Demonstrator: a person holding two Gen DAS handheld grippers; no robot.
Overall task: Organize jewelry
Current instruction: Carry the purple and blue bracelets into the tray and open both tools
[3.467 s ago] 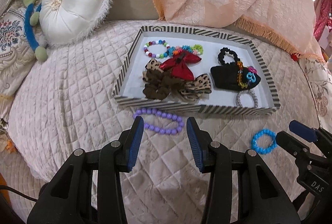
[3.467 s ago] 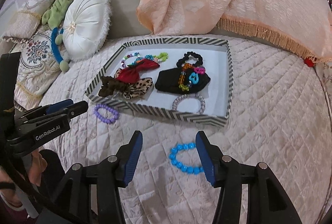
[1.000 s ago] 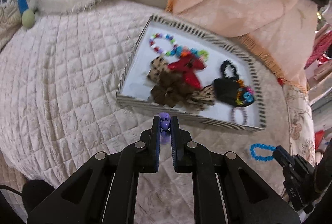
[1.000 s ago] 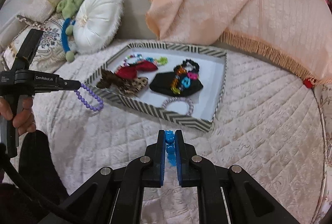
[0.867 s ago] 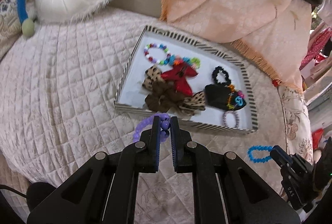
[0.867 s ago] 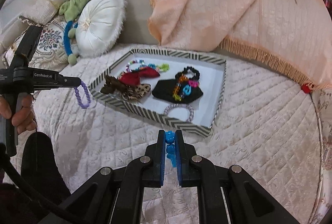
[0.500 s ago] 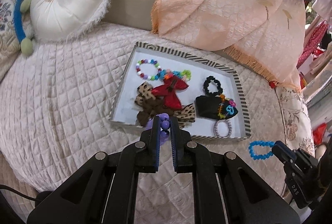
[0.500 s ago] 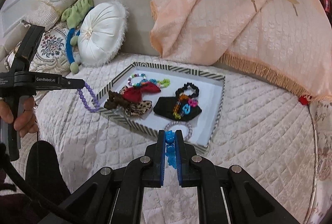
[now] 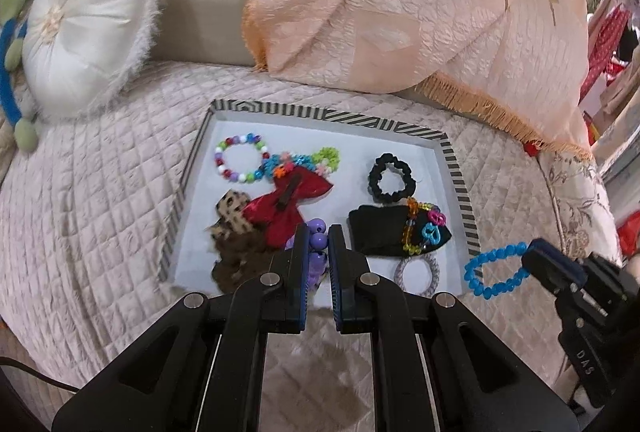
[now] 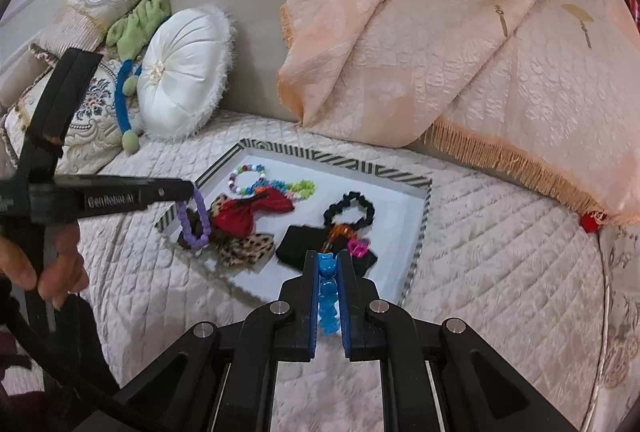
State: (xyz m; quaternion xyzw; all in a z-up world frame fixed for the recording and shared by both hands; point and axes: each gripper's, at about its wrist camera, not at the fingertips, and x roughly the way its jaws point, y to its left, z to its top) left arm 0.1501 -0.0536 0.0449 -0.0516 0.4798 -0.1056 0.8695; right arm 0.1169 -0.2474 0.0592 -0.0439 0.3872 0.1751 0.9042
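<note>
While jaws hide most beads, purple bracelet (image 9: 318,241) hangs over tray (image 9: 456,176).

A quilted pale bed (image 9: 100,200) carries the striped tray (image 9: 460,176) at its centre, a round white cushion (image 9: 84,20) at ten o'clock, and a peach fringed throw (image 10: 460,64) at one o'clock.

Soft, even indoor light, bright enough, with faint shadows on the quilted bed (image 9: 100,192). Fisheye bending curves both frames, corners black. Slight motion blur softens the lower centre and right frame edges.
</note>
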